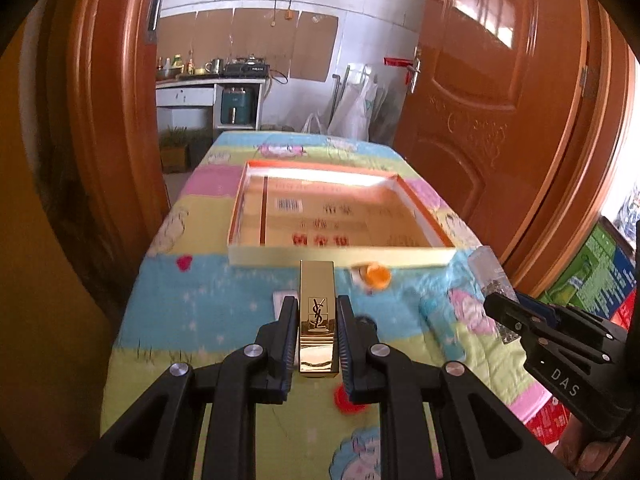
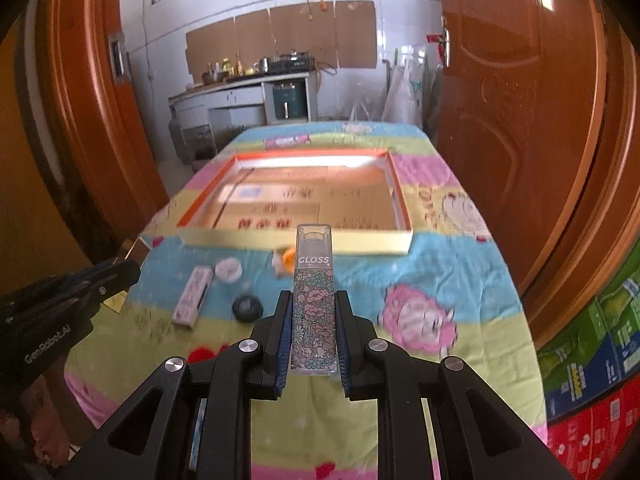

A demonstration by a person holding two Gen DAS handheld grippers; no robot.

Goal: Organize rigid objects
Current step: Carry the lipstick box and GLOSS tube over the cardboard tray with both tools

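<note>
While both claws are clamped on their loads, the carry to the shallow box lid (image 1: pixel 340 256) is judged to be the step in hand. A gold YSL lipstick case (image 1: pixel 317 316) is gripped lengthwise by the left claw (image 1: pixel 317 332), and a floral lip gloss tube (image 2: pixel 313 312) is pinched by the right claw (image 2: pixel 313 332); both are held above the cartoon-print quilt (image 2: pixel 420 272) on the desk. Each item should be kept level, carried over the near wall of the lid, and lowered to the floor before release. An orange-capped bottle (image 1: pixel 374 276), a round black object (image 2: pixel 247 307) and a flat patterned stick (image 2: pixel 192 296) are left lying just before the lid.
</note>
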